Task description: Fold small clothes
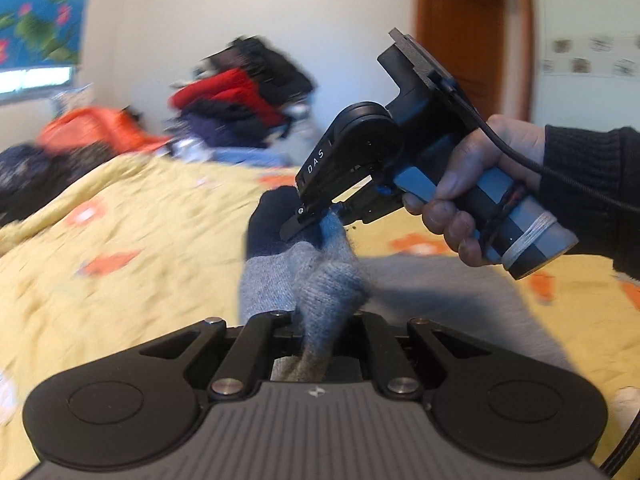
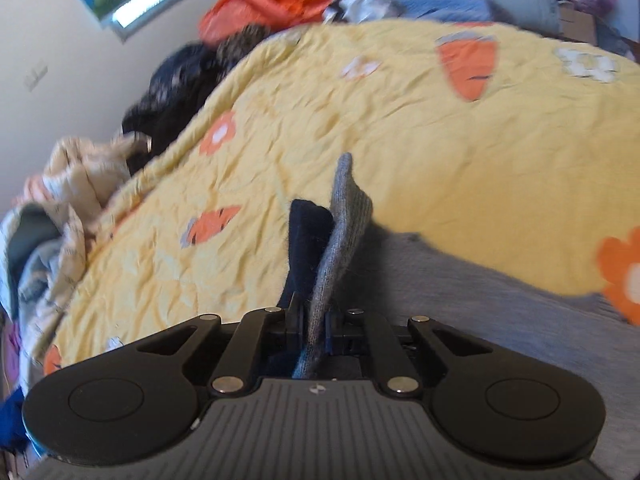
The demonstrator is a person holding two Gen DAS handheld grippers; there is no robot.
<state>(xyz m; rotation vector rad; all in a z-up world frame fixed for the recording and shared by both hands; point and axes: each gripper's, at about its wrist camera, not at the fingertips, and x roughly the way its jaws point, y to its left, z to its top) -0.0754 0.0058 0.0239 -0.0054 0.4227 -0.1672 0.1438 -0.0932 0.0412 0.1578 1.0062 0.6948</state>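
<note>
Two grippers, both pinching one grey sock [image 1: 304,276] w/ a dark navy toe [image 1: 272,220], held up in the air over a bed. From the left wrist cam I see my left gripper [image 1: 316,320] at bottom centre, jaws drawn in tight on the sock's grey knit; fabric bunches up just past the tips and a brownish bit of it hangs back between the linkages. Across from it, my right gripper [image 1: 312,220] comes in from the upper right, angled down-left, its tips clamped on the far end of the sock right where grey meets navy. A bare hand [image 1: 480,184] in a black sleeve grips its handle; a black cable trails off to the right.

From the right wrist cam, the right gripper [image 2: 314,316] has jaws nearly together w/ a thin fold of sock [image 2: 344,232] squeezed between them. Grey flap stands upright past the tips, navy part just beside it on the left.

Below the sock lies a yellow quilt [image 1: 120,248] w/ orange and white flowers. A flat grey garment [image 2: 500,312] is spread on the quilt, to the right under the sock. Far edge of the bed has a heap of clothes [image 1: 240,96], red, black, orange; blurred, can't tell items apart. Brown door [image 1: 460,36] in back right.
</note>
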